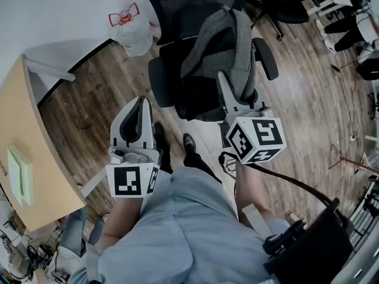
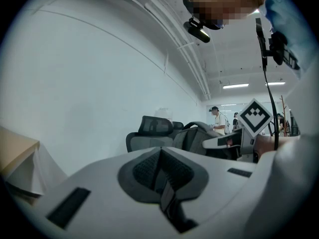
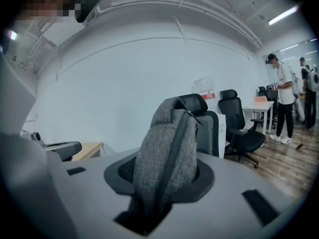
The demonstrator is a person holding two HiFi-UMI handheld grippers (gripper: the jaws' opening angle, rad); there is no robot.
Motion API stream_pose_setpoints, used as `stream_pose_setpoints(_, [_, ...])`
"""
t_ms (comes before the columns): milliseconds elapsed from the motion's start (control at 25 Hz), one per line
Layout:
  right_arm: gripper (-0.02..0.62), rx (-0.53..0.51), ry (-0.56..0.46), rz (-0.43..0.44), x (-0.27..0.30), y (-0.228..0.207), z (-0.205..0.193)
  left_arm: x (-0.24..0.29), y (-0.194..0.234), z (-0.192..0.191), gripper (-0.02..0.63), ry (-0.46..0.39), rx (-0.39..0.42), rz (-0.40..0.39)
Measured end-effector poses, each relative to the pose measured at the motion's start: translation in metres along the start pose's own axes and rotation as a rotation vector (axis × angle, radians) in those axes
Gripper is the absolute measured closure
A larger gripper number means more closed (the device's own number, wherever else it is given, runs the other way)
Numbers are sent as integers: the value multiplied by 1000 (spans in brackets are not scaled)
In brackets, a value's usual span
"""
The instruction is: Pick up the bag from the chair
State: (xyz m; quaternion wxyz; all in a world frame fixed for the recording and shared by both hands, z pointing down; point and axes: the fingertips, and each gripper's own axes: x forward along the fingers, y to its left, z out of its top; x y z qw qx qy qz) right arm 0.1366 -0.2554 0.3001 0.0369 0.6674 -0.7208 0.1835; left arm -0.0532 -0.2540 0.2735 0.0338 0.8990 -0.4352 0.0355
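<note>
A grey fabric bag (image 1: 220, 43) stands on a black office chair (image 1: 172, 81), leaning against its backrest. My right gripper (image 1: 223, 79) is shut on the bag's near edge. In the right gripper view the bag (image 3: 167, 148) rises upright out of that gripper (image 3: 164, 188), pinched between the pads, and hides most of the chair's headrest (image 3: 202, 103). My left gripper (image 1: 142, 103) hovers over the floor left of the chair, shut with nothing in it. In the left gripper view its pads (image 2: 149, 166) meet, and the bag (image 2: 197, 136) sits beyond on the chair (image 2: 152, 127).
A wooden desk (image 1: 26, 158) stands at the left. A white plastic bag with red print (image 1: 133, 28) lies on the floor by the wall. More black chairs (image 3: 239, 128) and a standing person (image 3: 284, 101) are off to the right. My own legs fill the near floor.
</note>
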Motion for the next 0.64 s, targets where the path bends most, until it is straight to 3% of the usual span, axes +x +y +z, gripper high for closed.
stream_pose_setpoints(640, [466,-8,-2,18,5,12,1,-7,11,-1,604,-1,3,20])
